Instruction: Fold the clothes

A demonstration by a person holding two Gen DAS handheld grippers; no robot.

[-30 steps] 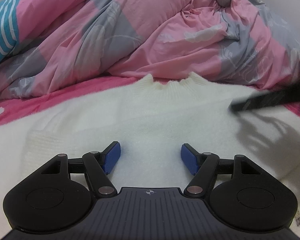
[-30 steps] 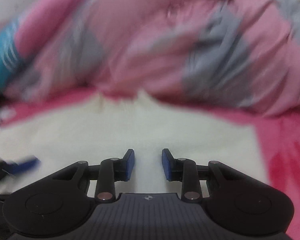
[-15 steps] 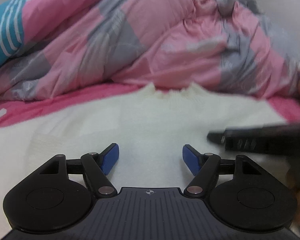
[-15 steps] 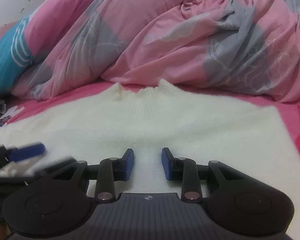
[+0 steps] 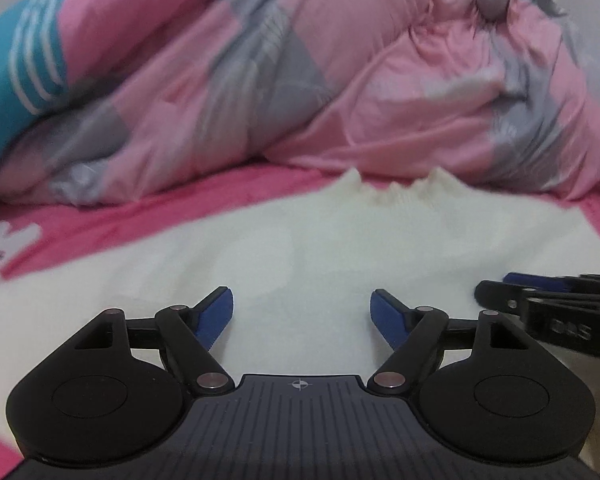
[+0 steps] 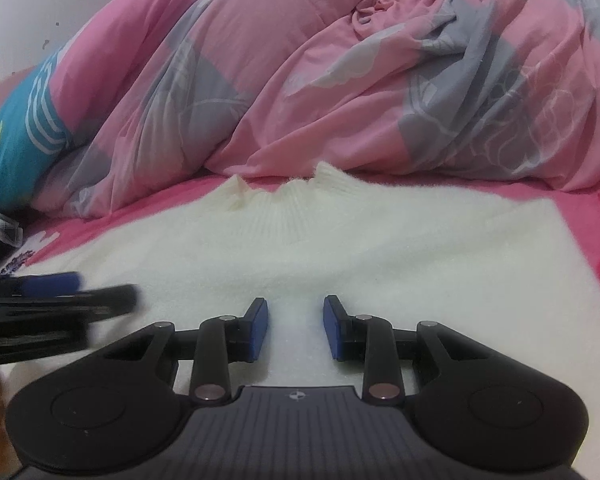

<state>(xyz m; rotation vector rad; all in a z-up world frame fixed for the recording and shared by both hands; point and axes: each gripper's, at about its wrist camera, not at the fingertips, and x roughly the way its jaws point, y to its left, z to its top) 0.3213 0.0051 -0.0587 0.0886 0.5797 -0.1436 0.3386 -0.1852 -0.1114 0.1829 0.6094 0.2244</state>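
While spread flat on pink sheet (image 6: 588,216), sweater (image 6: 340,240) bounded behind by duvet (image 6: 340,80); left gripper (image 5: 302,312) just widened, right gripper (image 6: 296,328) narrowly parted, both empty.

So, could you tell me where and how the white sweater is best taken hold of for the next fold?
Probably at a side edge rather than the middle. The white sweater lies flat on the pink sheet, collar pointing away, so its centre offers nothing to pinch. The right edge is bare; the right gripper could come in low from that side.
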